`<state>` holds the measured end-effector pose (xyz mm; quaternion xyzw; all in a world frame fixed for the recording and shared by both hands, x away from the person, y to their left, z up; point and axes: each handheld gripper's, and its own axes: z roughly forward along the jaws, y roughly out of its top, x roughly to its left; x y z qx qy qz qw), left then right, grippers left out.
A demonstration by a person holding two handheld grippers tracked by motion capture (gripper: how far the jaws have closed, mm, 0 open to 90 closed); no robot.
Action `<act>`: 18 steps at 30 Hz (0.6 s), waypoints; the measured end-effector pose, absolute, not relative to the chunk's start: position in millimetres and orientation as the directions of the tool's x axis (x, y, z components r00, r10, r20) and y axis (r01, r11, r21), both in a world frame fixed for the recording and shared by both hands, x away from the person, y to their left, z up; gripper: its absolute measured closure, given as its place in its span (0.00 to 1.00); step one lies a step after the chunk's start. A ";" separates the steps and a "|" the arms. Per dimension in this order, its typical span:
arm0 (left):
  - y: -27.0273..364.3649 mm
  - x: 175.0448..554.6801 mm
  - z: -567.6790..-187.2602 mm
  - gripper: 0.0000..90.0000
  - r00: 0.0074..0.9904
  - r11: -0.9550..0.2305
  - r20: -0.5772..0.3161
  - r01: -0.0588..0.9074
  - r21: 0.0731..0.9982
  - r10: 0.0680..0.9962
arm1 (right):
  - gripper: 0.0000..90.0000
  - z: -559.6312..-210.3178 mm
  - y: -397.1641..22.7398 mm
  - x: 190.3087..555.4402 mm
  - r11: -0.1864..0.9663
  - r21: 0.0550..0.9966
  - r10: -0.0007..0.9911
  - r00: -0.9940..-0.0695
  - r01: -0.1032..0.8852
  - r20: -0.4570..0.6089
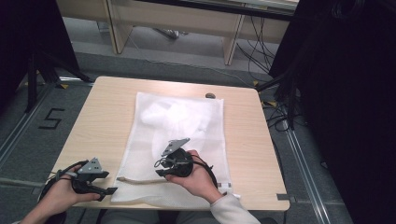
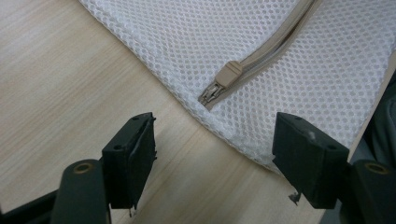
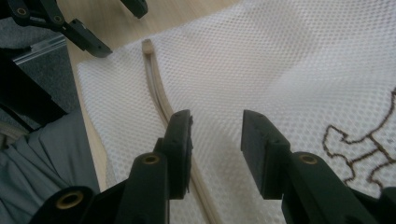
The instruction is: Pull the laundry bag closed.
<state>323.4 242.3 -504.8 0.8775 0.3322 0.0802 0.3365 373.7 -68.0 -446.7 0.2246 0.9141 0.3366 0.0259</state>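
A white mesh laundry bag lies flat on the wooden table with white cloth inside. Its beige zipper runs along the near end. In the left gripper view the zipper pull sits at the bag's corner, just ahead of my open left gripper, which hovers over bare wood and the bag's edge. My left gripper is at the table's near left corner. My right gripper is over the bag, open, its jaws straddling mesh beside the zipper line with nothing gripped.
A small dark object lies on the table beyond the bag's far edge. A brown thread pattern shows through the mesh at the right. The person's grey clothing is at the near table edge. Desks and cables stand behind the table.
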 end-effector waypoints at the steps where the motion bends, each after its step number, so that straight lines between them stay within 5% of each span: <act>1: 242.5 323.7 -504.7 0.33 0.769 -0.556 -0.079 0.525 0.644 0.634 | 0.71 -447.4 -64.6 374.8 0.678 0.633 0.411 -0.907 0.374 0.096; 18: 241.8 323.4 -505.1 0.33 0.769 -0.545 -0.106 0.536 0.645 0.630 | 0.75 -451.4 -19.5 377.7 0.718 0.613 0.344 -0.934 0.328 0.097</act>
